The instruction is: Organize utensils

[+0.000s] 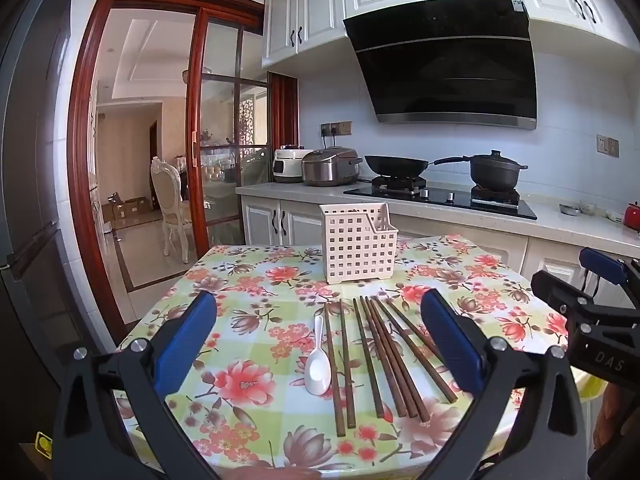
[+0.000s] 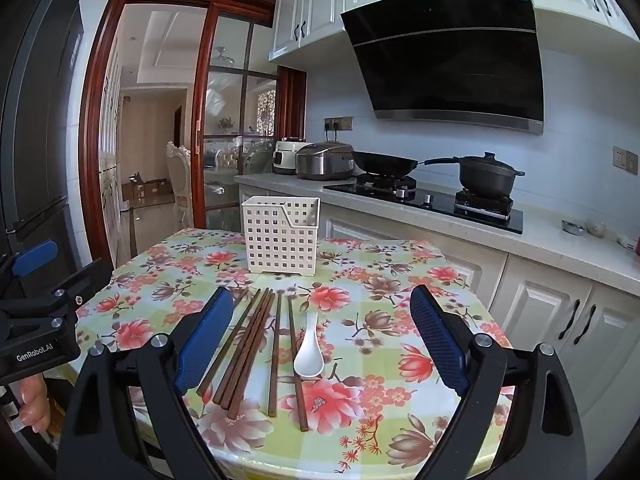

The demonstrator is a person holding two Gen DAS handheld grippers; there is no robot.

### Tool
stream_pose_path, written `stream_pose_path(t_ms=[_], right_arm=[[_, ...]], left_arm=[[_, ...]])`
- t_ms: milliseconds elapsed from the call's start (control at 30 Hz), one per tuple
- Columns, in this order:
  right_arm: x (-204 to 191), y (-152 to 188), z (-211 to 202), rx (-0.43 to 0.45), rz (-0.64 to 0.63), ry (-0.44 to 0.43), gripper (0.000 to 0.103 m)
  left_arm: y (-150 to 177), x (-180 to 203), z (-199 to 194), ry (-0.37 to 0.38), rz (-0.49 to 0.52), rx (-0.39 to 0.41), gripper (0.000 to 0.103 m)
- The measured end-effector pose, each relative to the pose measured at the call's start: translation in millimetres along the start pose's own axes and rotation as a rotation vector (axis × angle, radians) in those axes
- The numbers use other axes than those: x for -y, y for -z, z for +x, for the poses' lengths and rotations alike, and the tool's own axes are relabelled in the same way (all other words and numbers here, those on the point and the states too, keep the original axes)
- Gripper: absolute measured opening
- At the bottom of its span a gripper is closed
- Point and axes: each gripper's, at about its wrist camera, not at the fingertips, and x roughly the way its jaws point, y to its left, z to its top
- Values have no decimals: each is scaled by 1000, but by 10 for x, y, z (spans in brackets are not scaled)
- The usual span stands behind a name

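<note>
We see a table (image 1: 248, 280) under a floral cloth. Our left gripper (image 1: 318, 334) and right gripper (image 2: 322, 338) both hang above its near edge, jaws spread wide and holding nothing. A white perforated holder (image 1: 358, 248) stands upright farther back. Brown chopsticks (image 1: 380, 360) lie loosely side by side before it, with a white spoon (image 1: 318, 364) just beside them.

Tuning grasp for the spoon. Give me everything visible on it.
The white spoon is a short soup spoon, glossy, ceramic or plastic by its look, and seems clean. It lies flat on the floral tablecloth, bowl up, bowl toward the cameras, handle toward the white slotted holder. It sits at the end of the row of brown chopsticks, very close to the nearest one; contact cannot be told. Neither gripper touches it.
</note>
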Motion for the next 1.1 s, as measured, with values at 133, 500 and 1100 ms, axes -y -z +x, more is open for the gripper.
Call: stream_pose_path(t_ms=[133,500,1100], right_arm=[[0,-2,3,-5,0,-2,85],[-14,22,4,0,0,-5,85],[-43,2,-8,0,-1,-6,85]], left_arm=[[-1,0,-4,4,2,2,99],[-13,-36,-31,5,1,0,99],[19,10,27,7,1,-3,99]])
